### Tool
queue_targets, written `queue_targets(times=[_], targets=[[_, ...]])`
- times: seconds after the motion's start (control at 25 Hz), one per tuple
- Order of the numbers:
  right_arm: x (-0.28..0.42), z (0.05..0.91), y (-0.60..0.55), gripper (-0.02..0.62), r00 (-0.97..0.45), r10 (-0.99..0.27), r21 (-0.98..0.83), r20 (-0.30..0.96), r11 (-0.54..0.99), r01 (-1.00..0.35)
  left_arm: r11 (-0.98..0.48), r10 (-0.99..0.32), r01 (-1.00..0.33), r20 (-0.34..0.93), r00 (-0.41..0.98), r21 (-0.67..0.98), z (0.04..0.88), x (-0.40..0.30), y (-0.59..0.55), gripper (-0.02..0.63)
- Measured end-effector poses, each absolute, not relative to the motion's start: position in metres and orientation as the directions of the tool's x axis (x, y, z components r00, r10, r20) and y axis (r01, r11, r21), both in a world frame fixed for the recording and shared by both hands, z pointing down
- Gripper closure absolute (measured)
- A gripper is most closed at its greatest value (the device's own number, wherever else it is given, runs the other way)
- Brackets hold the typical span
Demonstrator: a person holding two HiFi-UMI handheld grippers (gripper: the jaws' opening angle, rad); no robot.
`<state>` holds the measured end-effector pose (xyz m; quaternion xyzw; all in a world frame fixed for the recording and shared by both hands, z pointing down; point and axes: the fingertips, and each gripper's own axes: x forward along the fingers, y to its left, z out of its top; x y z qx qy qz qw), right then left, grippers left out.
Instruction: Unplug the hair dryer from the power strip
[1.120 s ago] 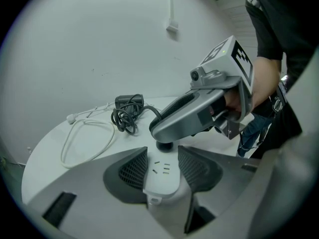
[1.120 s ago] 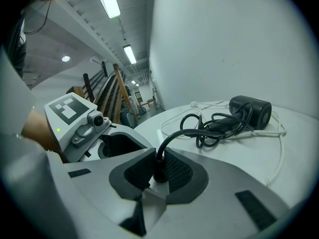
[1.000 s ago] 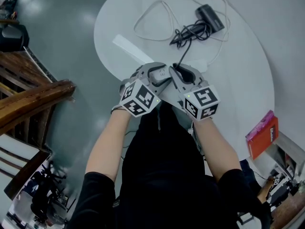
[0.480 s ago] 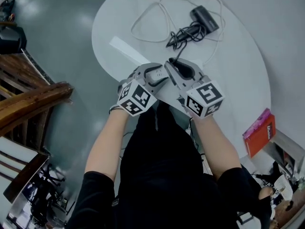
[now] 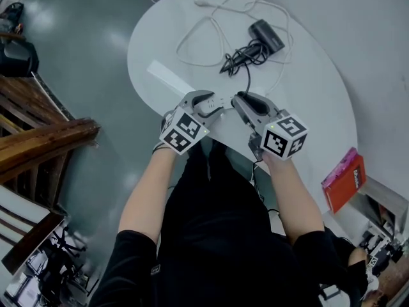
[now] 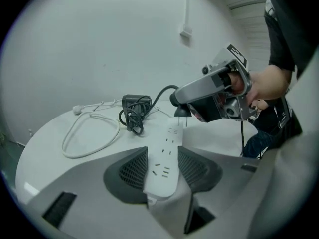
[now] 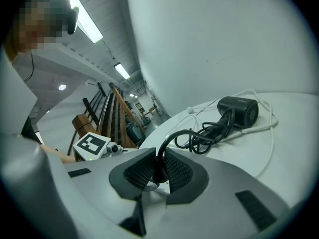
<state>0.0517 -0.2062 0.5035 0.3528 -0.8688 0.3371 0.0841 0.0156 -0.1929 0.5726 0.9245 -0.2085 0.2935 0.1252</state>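
L tongs clamp power strip at bench near edge, just closed a bit tighter. R tongs grip plug, prongs out, just above strip. Hair dryer nr far edge.

**Operator:** Head view, position?

**Technician:** Above the person, facing steeply down onto the round worktop.

**Operator:** Gripper views?

**Technician:** Each rides just behind its own fingers, low and close over the worktop, looking along them. All three views share the hair dryer and its coiled cord.
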Motion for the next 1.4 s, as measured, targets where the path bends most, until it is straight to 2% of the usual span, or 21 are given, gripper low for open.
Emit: queue_targets(times=[0.48,1.04,1.4], targets=[[0.068,0.532,-0.183,0.526,-0.729,-0.53,-0.575,0.434,0.46,-0.677,-0.843,-0.426,-0.535,0.539,0.727,0.056,0.495,0.0,-0.195,0.405],[0.082,0.547,-0.164,0.526,-0.702,-0.526,-0.592,0.48,0.396,-0.702,-0.79,-0.491,-0.598,0.447,0.748,0.134,0.432,-0.023,-0.174,0.408],[0.103,0.514,-0.158,0.528,-0.656,-0.605,-0.56,0.452,0.38,-0.736,-0.779,-0.52,-0.612,0.403,0.753,0.138,0.417,-0.036,-0.17,0.417]])
